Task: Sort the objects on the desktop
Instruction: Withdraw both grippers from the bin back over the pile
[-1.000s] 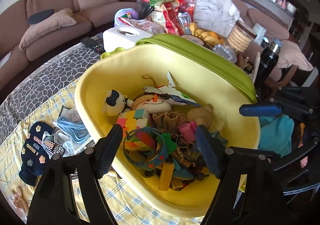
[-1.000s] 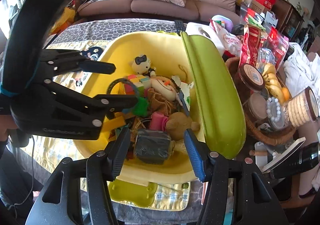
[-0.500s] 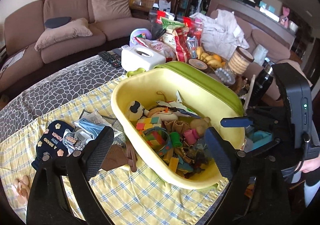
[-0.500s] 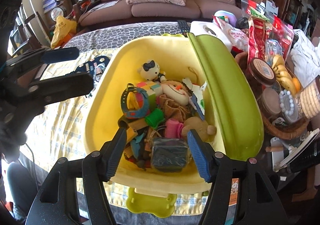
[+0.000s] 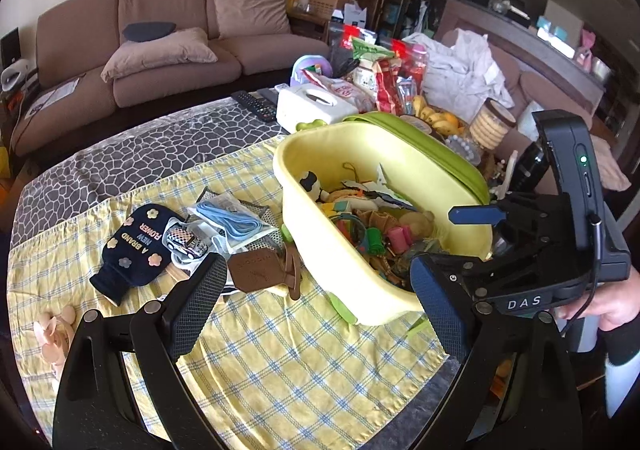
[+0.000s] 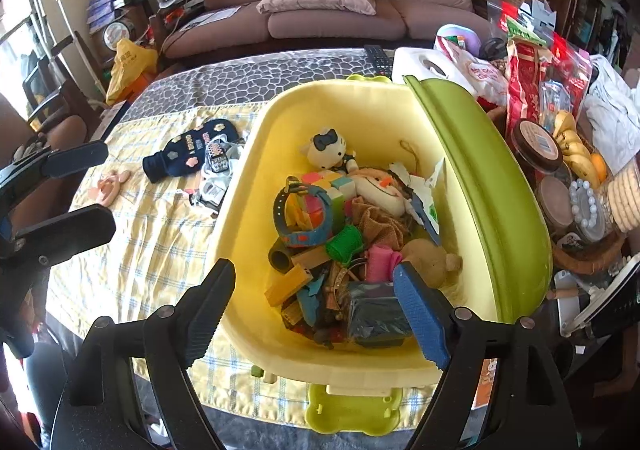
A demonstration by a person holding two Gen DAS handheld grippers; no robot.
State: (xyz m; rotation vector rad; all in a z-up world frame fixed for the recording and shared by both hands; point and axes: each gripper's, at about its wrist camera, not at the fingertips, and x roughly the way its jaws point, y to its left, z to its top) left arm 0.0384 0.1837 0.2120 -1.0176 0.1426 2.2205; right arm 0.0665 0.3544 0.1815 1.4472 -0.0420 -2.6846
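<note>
The left gripper (image 5: pixel 316 302) has drawn back from over the yellow bin (image 5: pixel 320 186) since a second ago, when its fingers framed the toy pile; its jaws now stand wide with nothing between them, hanging above the checked cloth (image 5: pixel 280 362), the bin ahead and to its right. The right gripper (image 6: pixel 312 306) has barely shifted and its jaws are opening, empty; the dark wrapped block (image 6: pixel 374 312) that sat between its fingers a second ago lies loose in the near end of the bin, just inside the right finger. That reads as a drop-off finished: one more item sorted, and the left hand free to fetch the next. What remains lies ahead and left of the left gripper (all on the cloth): one navy flowered pouch (image 5: pixel 134 246), one checkered toy car (image 5: pixel 186 242), one blue strap in a clear bag (image 5: pixel 232 220), one brown leather tag (image 5: pixel 254 270) and one pink hair clip (image 5: pixel 52 330), five pieces that can be told apart. In the bin there is one white cat plush (image 6: pixel 326 150), one colour cube (image 6: pixel 324 194), one doll face (image 6: pixel 380 190), one blue watch strap (image 6: pixel 304 226) and one green lid (image 6: pixel 492 202) standing open along its far-right side.
</note>
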